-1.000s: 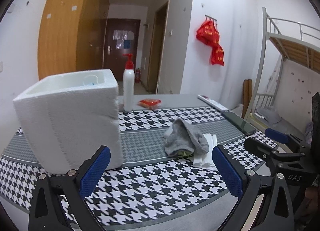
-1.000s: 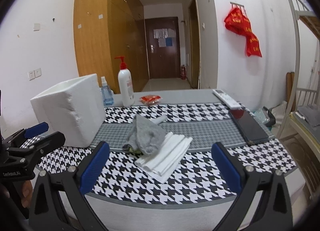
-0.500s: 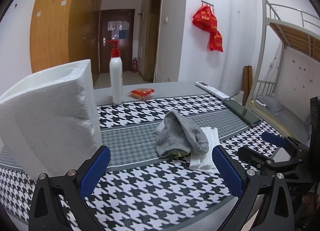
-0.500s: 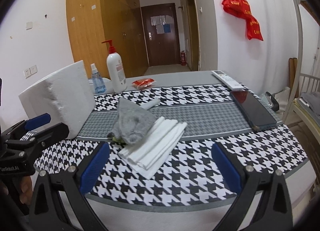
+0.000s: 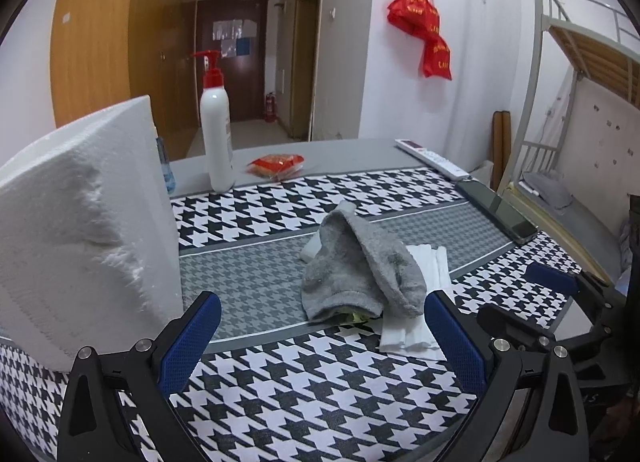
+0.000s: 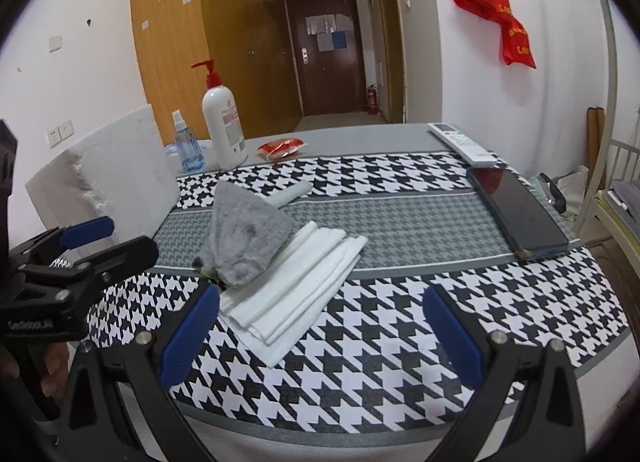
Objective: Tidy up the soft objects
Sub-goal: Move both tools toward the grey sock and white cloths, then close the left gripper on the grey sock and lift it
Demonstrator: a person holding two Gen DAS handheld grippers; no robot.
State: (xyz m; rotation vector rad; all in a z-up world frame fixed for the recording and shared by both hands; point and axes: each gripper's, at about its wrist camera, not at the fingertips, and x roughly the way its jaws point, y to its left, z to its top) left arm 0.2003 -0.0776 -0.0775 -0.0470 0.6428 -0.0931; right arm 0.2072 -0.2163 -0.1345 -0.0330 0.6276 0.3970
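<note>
Between the spread left fingers (image 5: 322,336), crumpled grey fabric sock (image 5: 360,266) is lying on folded white cloth (image 6: 296,282); right fingers (image 6: 320,330) are also gaping, empty, white foam box (image 5: 80,230) sitting left.

Left wrist: low over the table's (image 5: 280,382) near-left edge — faces the door.
Right wrist: alongside, further right.
Shared: grey sock (image 5: 360,274) (image 6: 248,238), folded cloth (image 5: 424,302) (image 6: 300,286).
</note>
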